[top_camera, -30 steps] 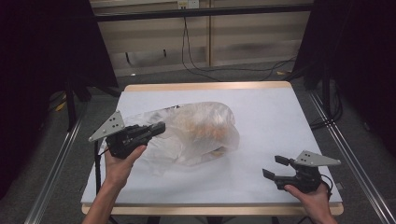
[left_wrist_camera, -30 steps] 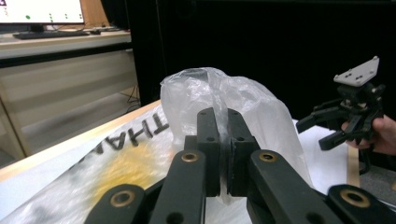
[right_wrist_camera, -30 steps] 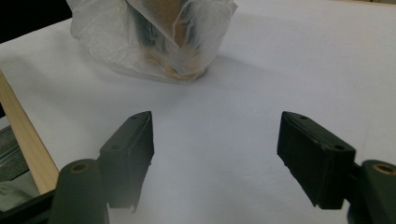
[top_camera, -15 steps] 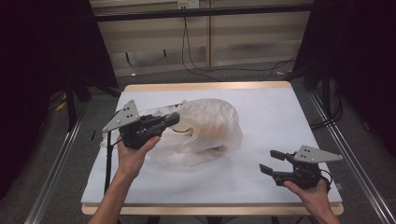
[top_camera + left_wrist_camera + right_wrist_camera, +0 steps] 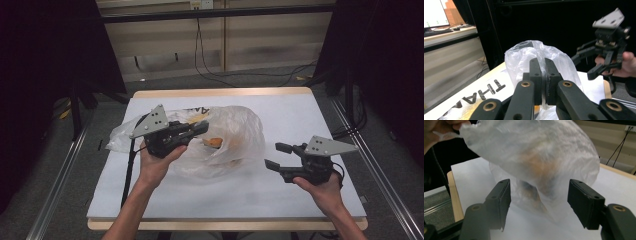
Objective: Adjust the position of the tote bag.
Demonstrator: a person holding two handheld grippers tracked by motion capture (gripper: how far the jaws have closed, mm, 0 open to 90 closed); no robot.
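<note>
A clear plastic bag [image 5: 235,137] with something orange-brown inside lies in the middle of the white-covered table [image 5: 300,115]. My left gripper [image 5: 202,128] is shut on a fold of the bag's film and holds it raised. In the left gripper view, the jaws [image 5: 543,63] meet with plastic [image 5: 524,53] pinched between them. To the right of the bag, my right gripper [image 5: 272,155] stands open and points at it. In the right gripper view the bag [image 5: 536,152] bulges just beyond the spread jaws [image 5: 539,195], apart from them. The contents are blurred.
Black lettering [image 5: 489,92] shows on the flat part of the bag by the table's far edge. Metal rails [image 5: 60,175] run along both sides of the table. Cables [image 5: 215,70] lie on the floor behind. White cover shows bare in front of the bag.
My left gripper has risen and moved right and away, pulling the bag's film up so the bag puffs taller. My right gripper has come forward and left toward the bag.
</note>
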